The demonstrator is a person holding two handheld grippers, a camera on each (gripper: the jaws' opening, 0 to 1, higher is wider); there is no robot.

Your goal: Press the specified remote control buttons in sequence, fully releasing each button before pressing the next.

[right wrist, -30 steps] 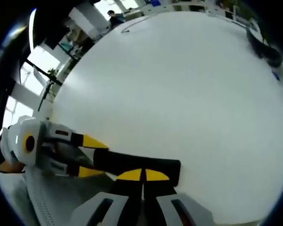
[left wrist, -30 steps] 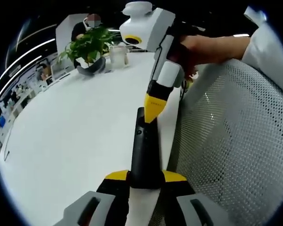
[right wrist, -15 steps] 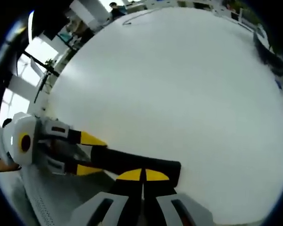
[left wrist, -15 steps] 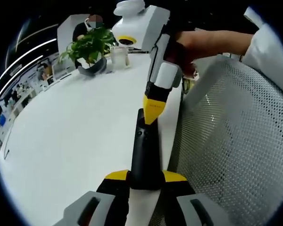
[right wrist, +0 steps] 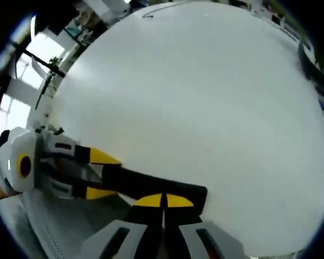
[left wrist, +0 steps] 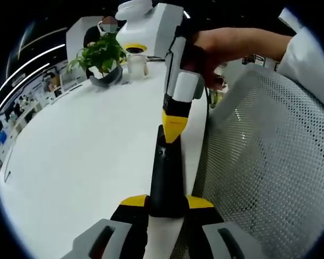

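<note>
A: How will the remote control (left wrist: 165,178) handle for us?

B: We judge it light and rigid — a slim hard bar that won't flex, though smooth enough to skid or pivot on the white table (left wrist: 81,162) if pressed off-centre. So we take it at the near end, across its narrow sides, leaving the button face bare.

A: Is that how we have it?

B: Yes. The left gripper (left wrist: 167,208) is clenched on the remote's near end, one yellow-tipped jaw against each long side.

A: And its look?

B: Long, narrow and black, matt, with a small round button showing near its far end. We cannot read any markings.

A: Where is it lying?

B: Along the table's edge, just beside the white mesh chair back (left wrist: 264,162). The potted plant (left wrist: 101,54) and a clear cup (left wrist: 136,63) stand well beyond the remote's far end.

A: And the right gripper (left wrist: 173,129)?

B: Its jaws are closed together with nothing between them, the yellow tip pointing down onto the remote's far end. In the right gripper view the remote (right wrist: 156,186) lies crosswise at that gripper's tips — whether the tip is touching a button we cannot tell.
</note>
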